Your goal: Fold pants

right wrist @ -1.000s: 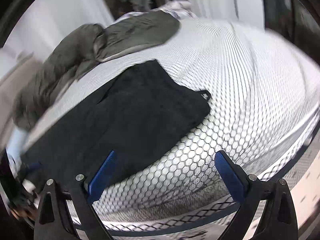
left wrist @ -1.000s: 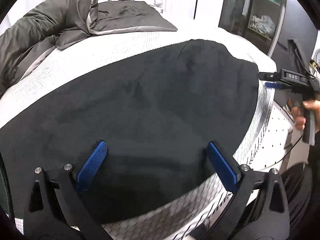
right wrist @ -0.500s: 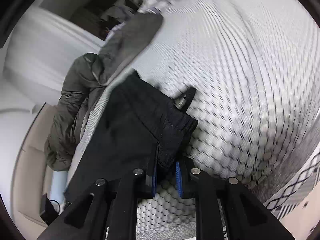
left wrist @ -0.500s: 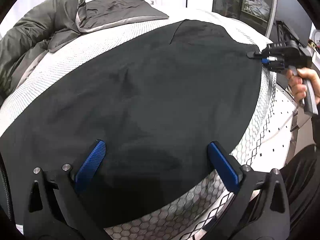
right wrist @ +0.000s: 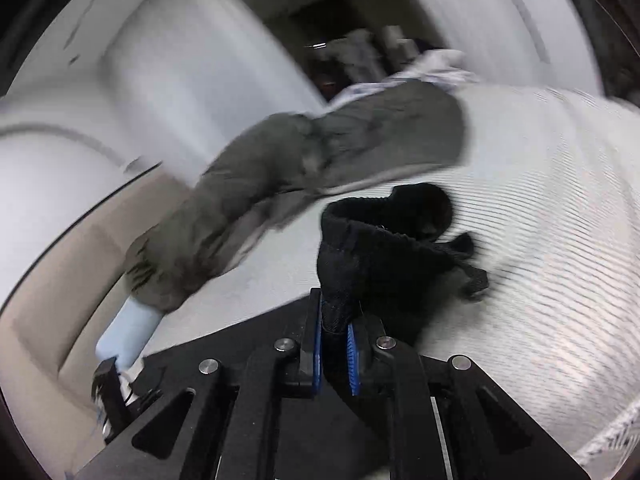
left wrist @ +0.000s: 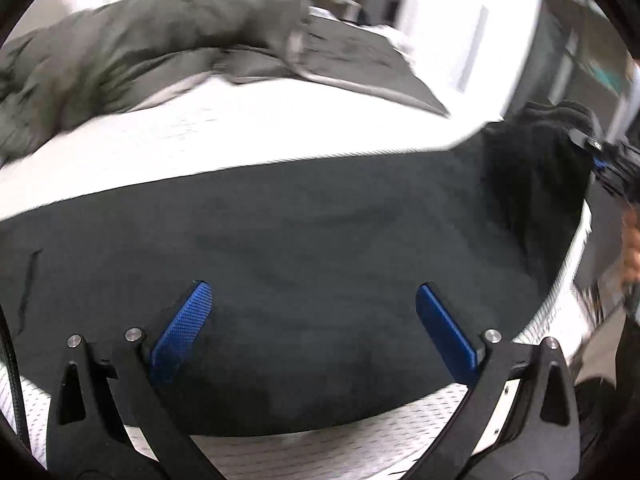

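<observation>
Now the right gripper [right wrist: 335, 344] is clamped on the waistband end of the black pants [left wrist: 320, 264]. A second ago its jaws were wide apart over the mattress [left wrist: 248, 136] with nothing between them; they have since closed on the ribbed hem, and the blue pads [right wrist: 353, 354] pinch a bunched fold of fabric. That corner has lifted off the mattress: in the right wrist view the waistband hangs free above the white mesh cover, drawstring loop dangling beside it.

From the left wrist view, the rest of the pants lie flat on the mattress, and only the far right corner is pulled up into a peak where the right gripper holds it.

Left gripper [left wrist: 314, 328] has its jaws wide apart, hovering over the near edge of the pants, nothing between the pads, no contact visible. Its view has shifted sideways along the pants since a second ago.

Grey duvet [left wrist: 160, 36] sits bunched at the far side of the mattress, well apart from the pants.

Read: grasp done, first fold starting. Likely next is carrying the held end over the flat part. Risk: single-corner grip may drag the fabric skewed.
</observation>
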`<state>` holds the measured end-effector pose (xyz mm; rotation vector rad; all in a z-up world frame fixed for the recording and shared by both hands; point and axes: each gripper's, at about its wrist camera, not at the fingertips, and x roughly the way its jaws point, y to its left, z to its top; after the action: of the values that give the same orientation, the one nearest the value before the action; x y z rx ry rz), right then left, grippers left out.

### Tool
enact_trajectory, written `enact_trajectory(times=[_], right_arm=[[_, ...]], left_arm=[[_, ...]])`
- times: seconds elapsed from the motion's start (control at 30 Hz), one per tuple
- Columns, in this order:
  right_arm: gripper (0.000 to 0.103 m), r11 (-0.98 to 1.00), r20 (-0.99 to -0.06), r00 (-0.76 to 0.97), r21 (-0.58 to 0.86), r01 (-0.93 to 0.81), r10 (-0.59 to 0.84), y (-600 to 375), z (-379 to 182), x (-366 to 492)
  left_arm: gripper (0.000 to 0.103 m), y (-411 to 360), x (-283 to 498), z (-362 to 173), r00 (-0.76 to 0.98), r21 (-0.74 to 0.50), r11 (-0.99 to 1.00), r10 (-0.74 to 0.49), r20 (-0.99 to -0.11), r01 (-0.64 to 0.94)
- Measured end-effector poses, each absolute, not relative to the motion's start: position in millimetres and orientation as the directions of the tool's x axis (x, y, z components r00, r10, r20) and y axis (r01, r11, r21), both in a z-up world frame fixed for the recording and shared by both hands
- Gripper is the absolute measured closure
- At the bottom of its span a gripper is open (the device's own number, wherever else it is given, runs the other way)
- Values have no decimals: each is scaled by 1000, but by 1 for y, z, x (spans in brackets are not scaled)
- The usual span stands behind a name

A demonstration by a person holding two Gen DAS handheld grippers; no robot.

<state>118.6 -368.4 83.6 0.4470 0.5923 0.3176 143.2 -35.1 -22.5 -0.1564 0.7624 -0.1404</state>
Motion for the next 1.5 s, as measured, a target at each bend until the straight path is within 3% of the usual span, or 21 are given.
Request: enact_trajectory(times=[0.27, 0.33, 0.43, 0.53, 0.7, 0.83, 1.1, 1.2, 1.33, 1.5], right_arm=[[93, 730, -495, 539, 398, -556, 681, -143, 95, 161], [90, 647, -570, 380, 391, -655, 729, -85, 74, 162], [77, 600, -710, 212, 354, -717, 672, -35, 30, 159], [69, 606, -728, 206, 342, -718, 654, -40, 20, 163], [62, 741, -739, 340, 310, -595, 582, -87, 20, 180], [62, 835, -785, 394, 268, -481, 479, -127, 10, 192], [57, 863, -793, 407, 275, -423, 452, -187, 4, 179], [50, 864, -796, 405, 271, -425, 449, -201, 2, 172], [41, 852, -799, 390, 267, -451, 457, -195, -3, 170], [39, 841, -801, 381, 259, -476, 462, -202, -7, 162]], left_arm=[[2, 103, 115, -18, 760, -314, 927, -50, -647, -206], [2, 131, 107, -26, 755, -329, 907, -19, -656, -263], [2, 153, 97, -36, 743, -316, 903, 6, -670, -292], [2, 149, 94, -41, 743, -312, 917, -27, -669, -248], [2, 92, 121, -48, 693, -238, 968, -115, -712, -84], [2, 62, 118, -57, 658, -77, 995, -20, -753, -59], [3, 48, 118, -43, 676, -82, 994, -11, -737, -73], [3, 37, 129, -37, 671, -80, 995, -24, -741, -53], [3, 21, 142, -32, 665, -97, 995, -61, -745, -18], [3, 22, 169, -14, 665, -172, 984, -156, -730, 41]])
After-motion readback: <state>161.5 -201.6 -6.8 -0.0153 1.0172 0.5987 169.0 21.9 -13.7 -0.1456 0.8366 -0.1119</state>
